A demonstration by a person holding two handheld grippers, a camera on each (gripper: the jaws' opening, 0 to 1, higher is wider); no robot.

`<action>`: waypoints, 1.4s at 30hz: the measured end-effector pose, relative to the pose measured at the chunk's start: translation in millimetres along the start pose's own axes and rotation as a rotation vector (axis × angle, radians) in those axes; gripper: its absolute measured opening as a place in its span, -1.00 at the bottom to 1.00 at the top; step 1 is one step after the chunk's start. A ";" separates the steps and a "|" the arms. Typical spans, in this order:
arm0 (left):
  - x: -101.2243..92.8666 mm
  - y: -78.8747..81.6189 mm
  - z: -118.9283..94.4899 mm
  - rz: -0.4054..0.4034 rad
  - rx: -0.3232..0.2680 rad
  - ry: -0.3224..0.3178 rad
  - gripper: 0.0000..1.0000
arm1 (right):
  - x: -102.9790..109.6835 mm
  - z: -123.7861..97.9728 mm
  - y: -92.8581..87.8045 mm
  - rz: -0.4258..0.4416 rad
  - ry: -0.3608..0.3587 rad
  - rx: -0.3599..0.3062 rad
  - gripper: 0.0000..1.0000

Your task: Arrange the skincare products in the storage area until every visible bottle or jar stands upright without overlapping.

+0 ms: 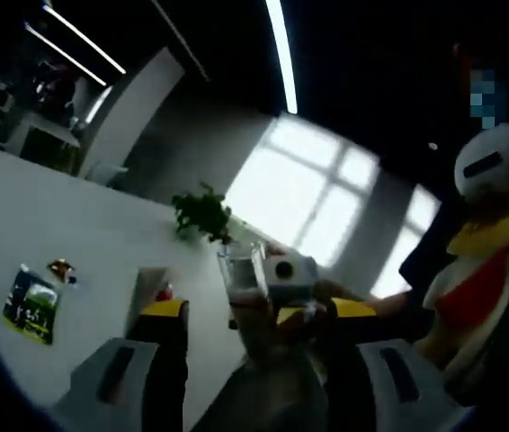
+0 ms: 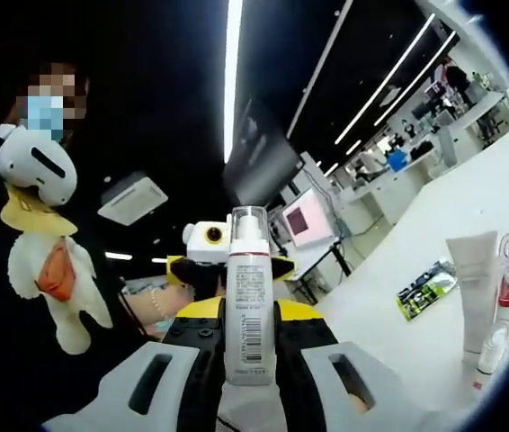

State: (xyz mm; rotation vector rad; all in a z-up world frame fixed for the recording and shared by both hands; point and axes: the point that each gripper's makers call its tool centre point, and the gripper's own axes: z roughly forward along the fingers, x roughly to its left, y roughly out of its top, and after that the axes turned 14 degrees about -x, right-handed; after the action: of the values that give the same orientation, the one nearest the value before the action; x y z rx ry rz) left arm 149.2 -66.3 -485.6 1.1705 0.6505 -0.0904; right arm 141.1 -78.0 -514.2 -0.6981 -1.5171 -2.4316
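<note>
My right gripper (image 2: 250, 346) is clamped on one pump bottle (image 2: 249, 297). My left gripper (image 1: 254, 310) hangs spread apart. Two tubes (image 2: 473, 288) stand lower right.

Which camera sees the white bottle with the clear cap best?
The right gripper view: the white bottle with the clear cap stands sharp and centred between the right gripper jaws, barcode showing. The left gripper view shows it dim and blurred.

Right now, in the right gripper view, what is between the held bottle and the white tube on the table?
In the right gripper view, bare white table lies between the bottle in the right tool and the white tube; a green packet lies farther back.
</note>
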 end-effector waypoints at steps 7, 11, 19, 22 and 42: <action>-5.6 -4.6 9.5 0.027 0.049 -0.048 -0.26 | 5.5 1.8 -0.8 -0.010 0.022 0.009 -0.61; -4.3 -3.2 15.0 0.061 0.054 -0.059 -0.59 | 7.8 1.8 -0.6 -0.027 0.026 0.019 -0.60; -9.9 -2.0 27.1 0.133 0.088 -0.054 -0.66 | 2.6 -4.5 -2.5 -0.107 -0.019 0.074 -0.60; -9.7 -6.4 27.4 0.227 0.162 -0.045 -0.66 | -4.4 -7.1 -5.6 -0.193 -0.053 0.139 -0.59; -3.9 -41.1 35.0 0.573 0.524 -0.075 -0.67 | -27.5 -17.2 -28.5 -0.540 -0.182 0.434 -0.60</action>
State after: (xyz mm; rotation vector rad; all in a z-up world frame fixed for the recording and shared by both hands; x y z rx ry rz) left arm 144.8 -114.7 -509.4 1.8114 0.2033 0.1918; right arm 148.7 -82.5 -556.5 -0.4712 -2.4731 -2.2660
